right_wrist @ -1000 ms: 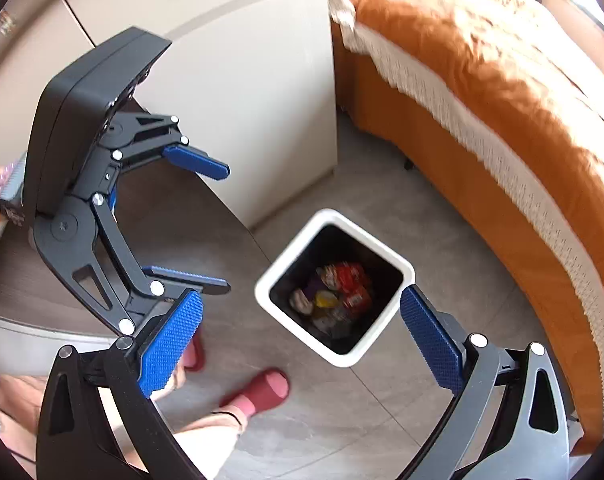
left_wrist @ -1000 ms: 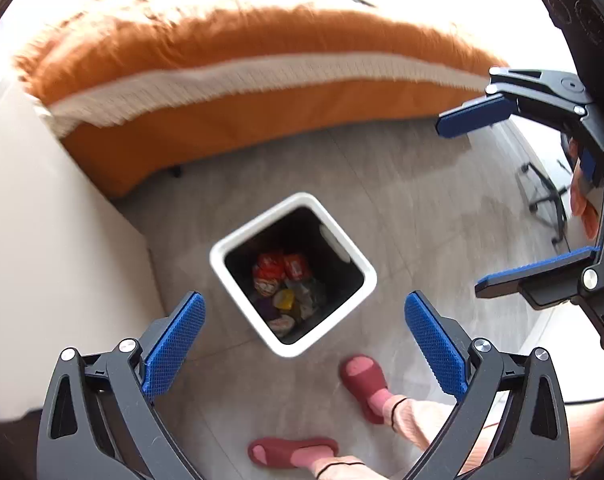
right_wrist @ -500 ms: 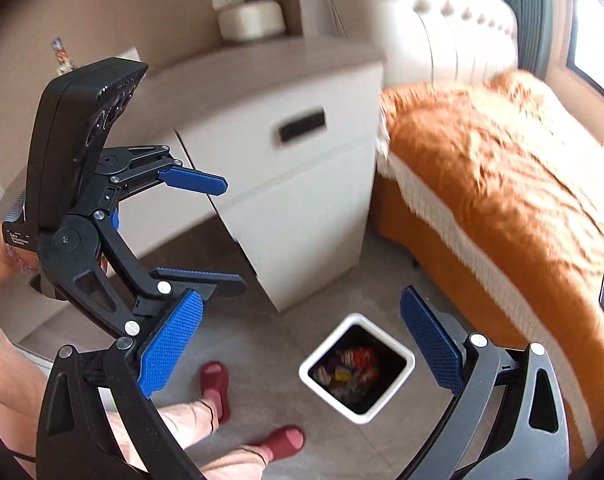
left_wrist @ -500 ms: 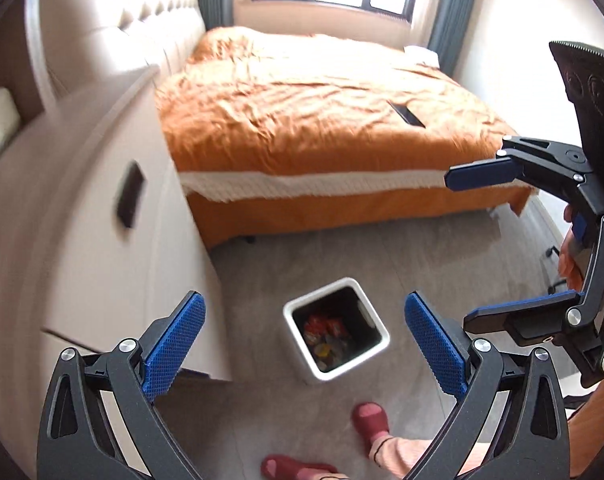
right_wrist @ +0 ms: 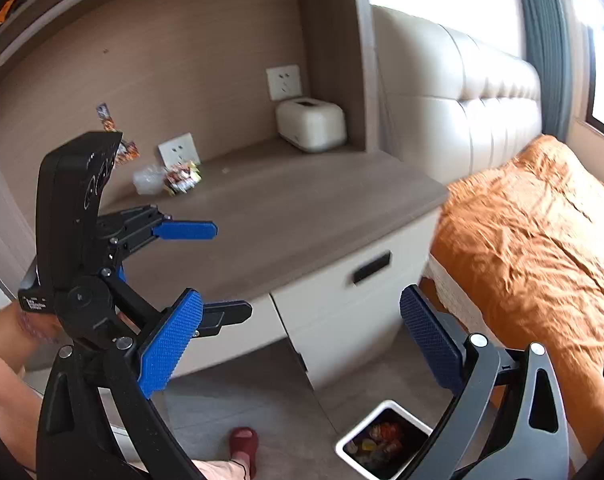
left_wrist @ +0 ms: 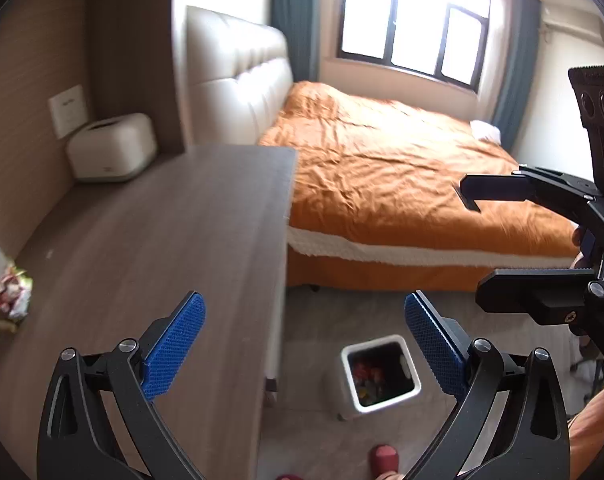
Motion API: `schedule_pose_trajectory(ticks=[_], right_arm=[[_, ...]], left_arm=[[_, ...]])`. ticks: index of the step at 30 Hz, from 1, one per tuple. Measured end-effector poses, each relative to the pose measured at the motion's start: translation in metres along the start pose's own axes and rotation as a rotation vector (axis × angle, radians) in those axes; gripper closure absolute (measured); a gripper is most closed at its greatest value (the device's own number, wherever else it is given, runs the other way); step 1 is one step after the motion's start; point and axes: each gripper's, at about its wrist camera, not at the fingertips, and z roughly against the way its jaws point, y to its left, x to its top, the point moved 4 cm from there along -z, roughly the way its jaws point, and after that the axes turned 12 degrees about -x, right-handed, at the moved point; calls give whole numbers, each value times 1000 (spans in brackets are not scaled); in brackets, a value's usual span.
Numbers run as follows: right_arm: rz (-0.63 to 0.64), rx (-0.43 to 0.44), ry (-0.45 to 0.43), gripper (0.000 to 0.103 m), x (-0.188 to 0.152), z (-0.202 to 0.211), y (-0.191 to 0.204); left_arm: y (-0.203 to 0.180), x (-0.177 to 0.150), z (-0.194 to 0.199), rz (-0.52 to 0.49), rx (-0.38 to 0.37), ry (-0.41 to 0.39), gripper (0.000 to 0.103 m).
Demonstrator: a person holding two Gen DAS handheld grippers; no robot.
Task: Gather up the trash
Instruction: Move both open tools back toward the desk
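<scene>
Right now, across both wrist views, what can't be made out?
- Trash bin contents: too small in both views; colourful bits only.
- Bin's near edge: right wrist view, cut off by the right claw frame.
- Wrappers on the desk: print unreadable; left view crops them at its edge.
- Dark object on the bed: cropped, unidentifiable.
</scene>
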Motion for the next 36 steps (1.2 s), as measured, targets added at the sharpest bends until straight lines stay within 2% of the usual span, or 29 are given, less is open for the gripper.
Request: schedule_pose_trajectory(ticks=[7,12,16,27,36], right_arm=[[71,73,-51,4,44,-8,51],[76,122,-47,4,64,-23,84],[70,166,-46,4,79,-37,114],[112,236,-53,4,112,-68,192],[150,266,-33,4,124,-105,238]], left_arm=[[45,2,53,118,103,-80,5],[83,0,95,191,216,-120,5],[108,-2,125,212,290,-141,5],[168,-27,179,263,373,-159,5],[225,-46,197,316,433,-144,5]])
